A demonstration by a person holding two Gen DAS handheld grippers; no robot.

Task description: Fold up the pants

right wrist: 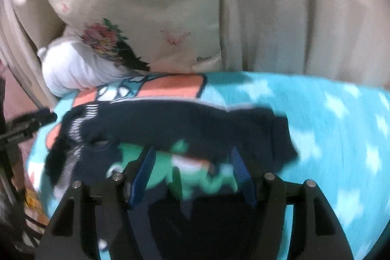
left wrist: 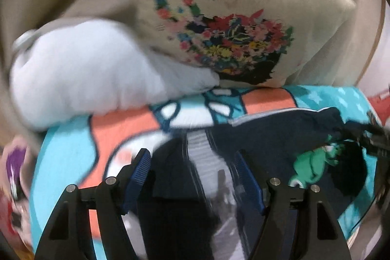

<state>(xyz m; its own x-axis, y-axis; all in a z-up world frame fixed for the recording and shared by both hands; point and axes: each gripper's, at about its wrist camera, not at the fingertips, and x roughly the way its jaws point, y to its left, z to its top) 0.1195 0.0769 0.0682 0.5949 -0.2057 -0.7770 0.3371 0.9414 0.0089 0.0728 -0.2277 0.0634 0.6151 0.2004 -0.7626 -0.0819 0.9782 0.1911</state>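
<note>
1. The pants (right wrist: 170,123) are dark navy, soft knit, with a ribbed grey-and-white striped waistband and a green cartoon print; they lie crumpled in a long heap on the turquoise blanket (right wrist: 329,118).
2. The blanket is fleecy, printed with white stars and an orange-and-white cartoon figure, and covers a rounded cushion-like surface.
3. Behind the blanket stands a beige pillow (left wrist: 243,23) of smooth woven cloth with a floral print, and a white plush lump (left wrist: 80,79) rests against the pillow at the blanket's far edge.
4. The left tool (left wrist: 192,162) hovers over the waistband end of the pants, its blue ribbed pads spread wide with nothing between them.
5. The right tool (right wrist: 192,160) hangs above the green print on the pants, likewise spread wide and empty.
6. Both views are motion-blurred, so fine folds of the pants cannot be made out.
</note>
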